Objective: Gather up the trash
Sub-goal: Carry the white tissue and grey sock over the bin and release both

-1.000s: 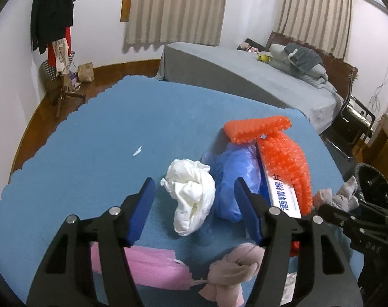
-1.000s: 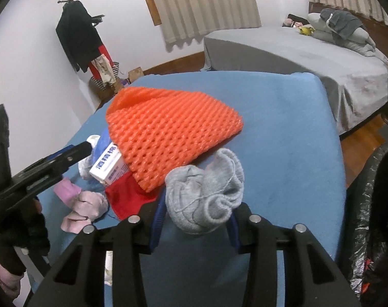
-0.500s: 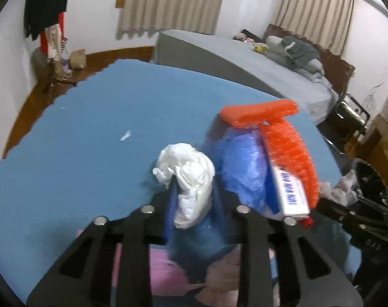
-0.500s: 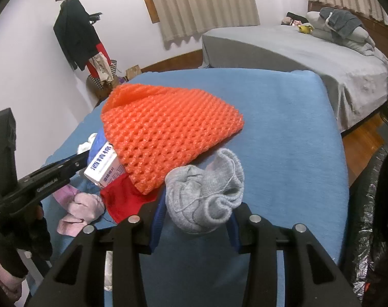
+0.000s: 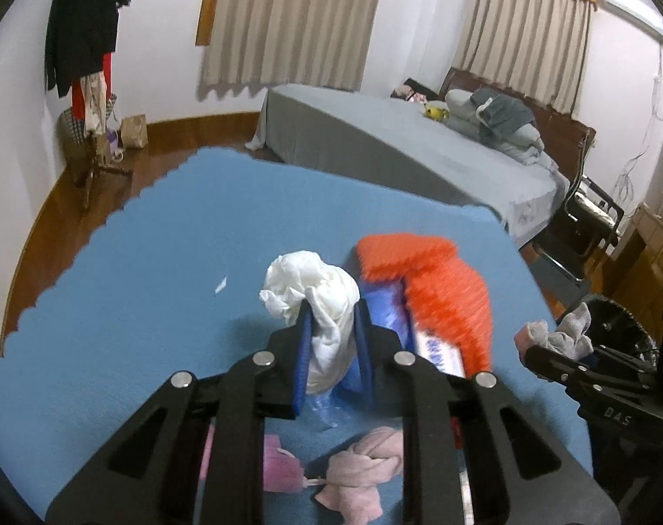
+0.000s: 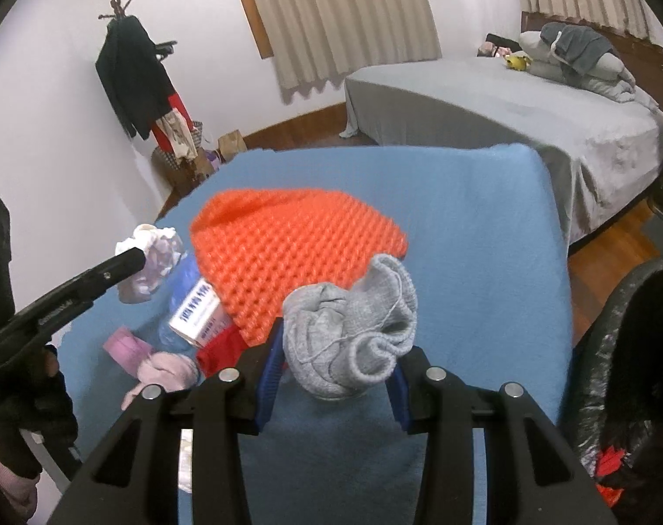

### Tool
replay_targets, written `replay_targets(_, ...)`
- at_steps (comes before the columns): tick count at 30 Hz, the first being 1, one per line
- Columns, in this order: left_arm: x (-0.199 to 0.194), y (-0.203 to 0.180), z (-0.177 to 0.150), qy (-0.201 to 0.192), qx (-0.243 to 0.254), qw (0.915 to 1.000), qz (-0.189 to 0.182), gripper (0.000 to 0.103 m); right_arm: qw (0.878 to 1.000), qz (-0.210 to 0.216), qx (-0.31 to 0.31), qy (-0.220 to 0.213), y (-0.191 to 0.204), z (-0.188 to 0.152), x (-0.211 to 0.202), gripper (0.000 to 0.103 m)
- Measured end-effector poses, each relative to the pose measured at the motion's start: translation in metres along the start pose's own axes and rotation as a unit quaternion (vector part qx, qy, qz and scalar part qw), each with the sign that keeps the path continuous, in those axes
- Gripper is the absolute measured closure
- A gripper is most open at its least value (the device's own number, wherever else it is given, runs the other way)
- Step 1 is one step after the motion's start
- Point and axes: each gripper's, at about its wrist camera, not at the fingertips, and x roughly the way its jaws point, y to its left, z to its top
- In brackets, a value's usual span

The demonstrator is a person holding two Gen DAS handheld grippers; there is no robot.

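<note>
Both grippers now carry something. The left gripper (image 5: pixel 333 350) has just been closing its jaws, and its blue pads now pinch the crumpled white tissue wad (image 5: pixel 316 293), which a second ago lay loose between wide-open jaws on the blue blanket (image 5: pixel 134 288). That piece looks secured and ready for the bin. The right gripper (image 6: pixel 333 383) holds partway closed on a balled grey sock (image 6: pixel 353 328), unchanged. Only the right wrist view shows the black-lined trash bin (image 6: pixel 615 376) close by at the blanket's right edge; the left wrist view alone reveals pink socks (image 5: pixel 357 472) lying beneath the left gripper.
</note>
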Motion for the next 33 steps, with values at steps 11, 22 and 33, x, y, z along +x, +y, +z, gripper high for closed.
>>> replay_targets(11, -0.028, -0.065, 0.016, -0.030, 0.037, 0.9975, -0.051, 0.085, 0.999, -0.007, 0.009, -0.046, -0.014, 0.014, -0.045, 0.062)
replay_targets(22, -0.023, -0.150, 0.008, -0.016, 0.071, 0.9891, -0.128, 0.084, 0.995, -0.057, 0.039, -0.077, -0.064, 0.009, -0.102, 0.061)
replay_targets(33, 0.000, -0.257, -0.023, 0.020, 0.117, 0.9694, -0.215, 0.084, 0.981, -0.148, 0.096, -0.077, -0.146, -0.026, -0.154, 0.061)
